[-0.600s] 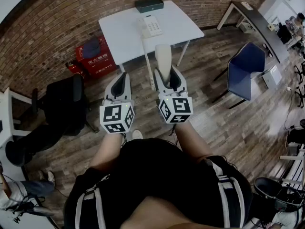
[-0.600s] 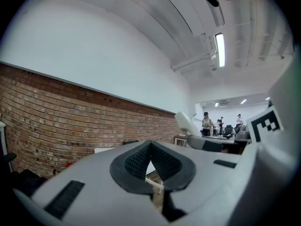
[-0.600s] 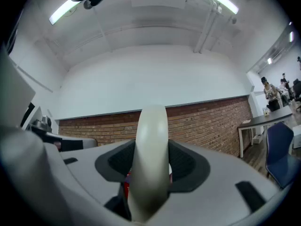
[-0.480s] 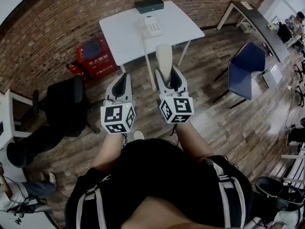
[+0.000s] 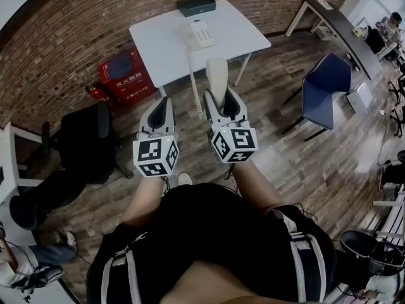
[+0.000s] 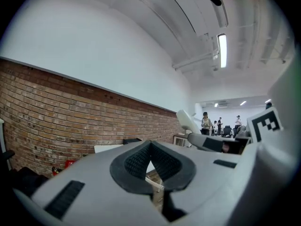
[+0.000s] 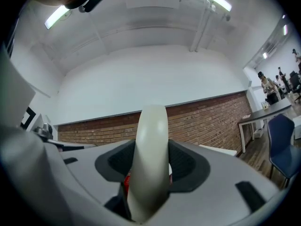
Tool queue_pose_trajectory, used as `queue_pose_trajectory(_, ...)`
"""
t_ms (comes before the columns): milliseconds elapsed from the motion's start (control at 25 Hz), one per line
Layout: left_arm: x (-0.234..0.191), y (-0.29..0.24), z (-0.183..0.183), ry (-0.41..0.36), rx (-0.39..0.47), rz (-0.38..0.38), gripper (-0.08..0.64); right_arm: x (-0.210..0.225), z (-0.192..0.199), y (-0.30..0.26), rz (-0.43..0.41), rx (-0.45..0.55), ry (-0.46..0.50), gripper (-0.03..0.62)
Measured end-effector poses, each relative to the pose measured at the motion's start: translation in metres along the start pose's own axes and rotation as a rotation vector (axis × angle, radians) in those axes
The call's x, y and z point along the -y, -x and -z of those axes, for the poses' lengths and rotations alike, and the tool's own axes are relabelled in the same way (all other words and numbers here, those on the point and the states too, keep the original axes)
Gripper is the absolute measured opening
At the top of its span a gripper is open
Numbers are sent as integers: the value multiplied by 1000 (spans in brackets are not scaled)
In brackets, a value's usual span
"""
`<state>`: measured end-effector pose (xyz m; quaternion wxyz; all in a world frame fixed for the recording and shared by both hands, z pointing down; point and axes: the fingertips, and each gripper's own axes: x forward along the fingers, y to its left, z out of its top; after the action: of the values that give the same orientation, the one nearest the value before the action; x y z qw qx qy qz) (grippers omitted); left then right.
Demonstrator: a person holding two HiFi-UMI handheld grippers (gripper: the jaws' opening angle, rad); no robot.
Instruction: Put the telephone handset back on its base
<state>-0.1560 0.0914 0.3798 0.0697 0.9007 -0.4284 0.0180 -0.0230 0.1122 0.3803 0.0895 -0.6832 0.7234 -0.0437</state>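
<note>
The cream telephone base (image 5: 200, 35) sits on a white table (image 5: 158, 43) ahead of me. Its coiled cord (image 5: 195, 84) hangs off the table's front edge toward the cream handset (image 5: 217, 76). My right gripper (image 5: 223, 99) is shut on the handset, which stands upright between its pads (image 7: 186, 161) above the floor, short of the table. In the right gripper view the handset (image 7: 151, 135) fills the gap between the jaws. My left gripper (image 5: 160, 103) is level with it on the left; its pads (image 6: 136, 161) meet with nothing between them.
A dark box (image 5: 196, 6) lies at the table's back edge. A red cabinet (image 5: 126, 73) stands against the brick wall left of the table. A black office chair (image 5: 88, 138) is at the left, a blue chair (image 5: 326, 90) at the right, a long desk (image 5: 342, 24) beyond it.
Both grippers and the handset have held their place. Only the head view has drifted slightly.
</note>
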Motion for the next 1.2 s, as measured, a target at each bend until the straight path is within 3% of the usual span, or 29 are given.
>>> queue_pose_trajectory(840, -75, -40, -1, -2, -9, 94, -3, -29, 19, -72, 84, -21, 33, 204)
queue_pose_trajectory(1200, -101, -47, -1, 18, -7, 105, -3, -45, 19, -91, 79, -26, 69, 204)
